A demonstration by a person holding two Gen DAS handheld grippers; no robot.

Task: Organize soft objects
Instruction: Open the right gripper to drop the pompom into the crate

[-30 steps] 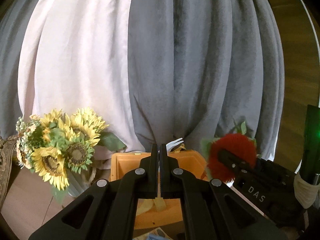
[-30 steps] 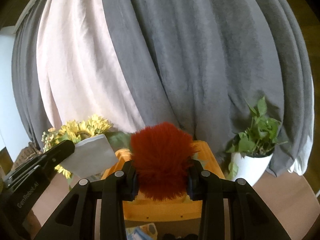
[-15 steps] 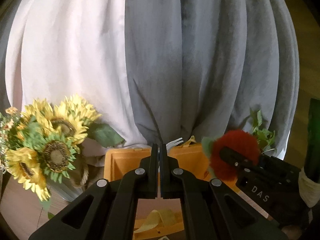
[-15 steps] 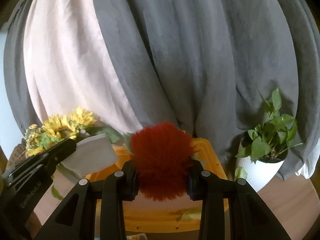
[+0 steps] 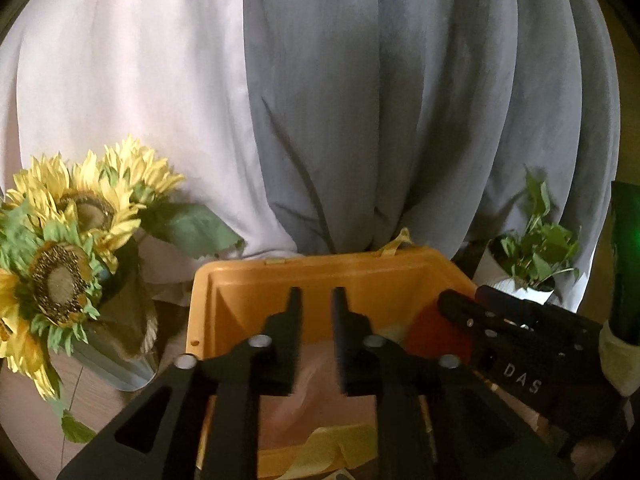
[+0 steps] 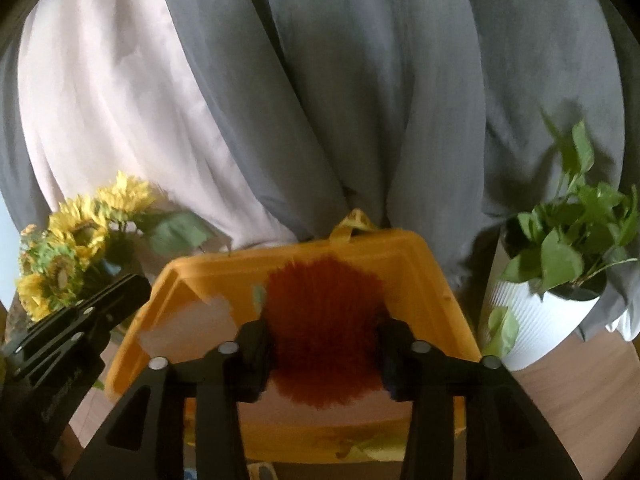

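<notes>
Curtains: grey drapes (image 5: 420, 112) fill the upper centre and right of both views; a pale pinkish panel (image 5: 128, 92) hangs at upper left.

Orange bin (image 5: 320, 276): an open plastic crate in the lower middle of both frames, just in front of the drapes. A yellow strap loop (image 6: 354, 220) stands at its far rim. Yellow crumpled material lies by its near edge; what it is cannot be told.

Sunflowers (image 5: 68, 248): an artificial bunch in a pale vase at left, beside the bin.

Potted plant (image 6: 560, 280): green leaves in a ribbed white pot at right, next to the bin's right side.

Left gripper (image 5: 316, 308): black tongs at the bottom centre of the left wrist view, fingers parted with a clear gap and nothing between them, over the bin's interior. In the right wrist view it enters from lower left; printing on its side is too blurred to read.

Right gripper (image 6: 322, 340): fingers clamped on either side of the red pom-pom, over the bin. In the left wrist view its body at lower right reads "DAS" (image 5: 522, 374).

Red pom-pom (image 6: 324, 320): a fluffy ball held between the right fingers, inside the bin's outline, right of centre.

White soft piece (image 6: 192, 328): a pale sheet lying in the bin's left half, blurred.

Table (image 6: 580, 372): wood-grain surface under pot and bin.
</notes>
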